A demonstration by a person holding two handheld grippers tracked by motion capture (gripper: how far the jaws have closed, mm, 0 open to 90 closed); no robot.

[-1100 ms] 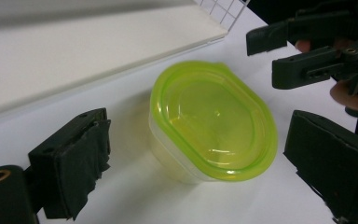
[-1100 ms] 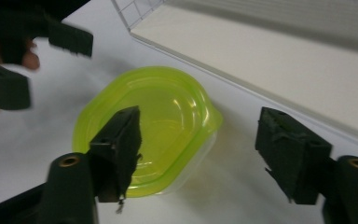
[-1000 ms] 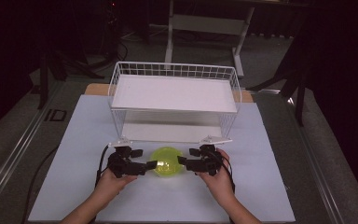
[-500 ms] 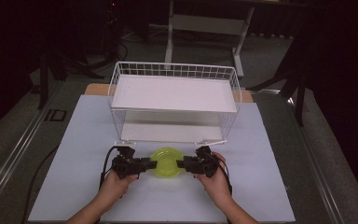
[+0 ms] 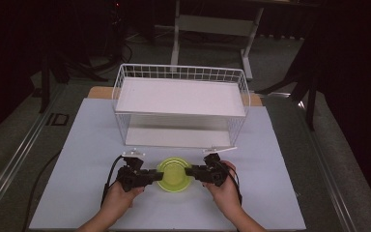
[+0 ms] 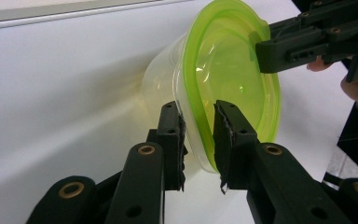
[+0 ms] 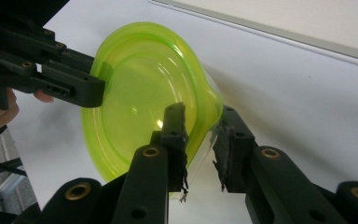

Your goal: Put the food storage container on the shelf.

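Overhead, your left gripper [image 5: 158, 175] and right gripper [image 5: 189, 171] flank the green-lidded container [image 5: 174, 176] on the white mat [image 5: 280, 169], just before the wire rack [image 5: 181, 104]. In the left gripper view, the jaws, having just been closing, pinch its rim. In the right gripper view, likewise closing, yours clamp the opposite rim.

- Your tub [image 5: 174, 176] sits on the mat [image 5: 77, 145], just before the rack [image 5: 181, 104].
- Your left gripper [image 5: 155, 176] flanks it left, right gripper [image 5: 191, 171] right.
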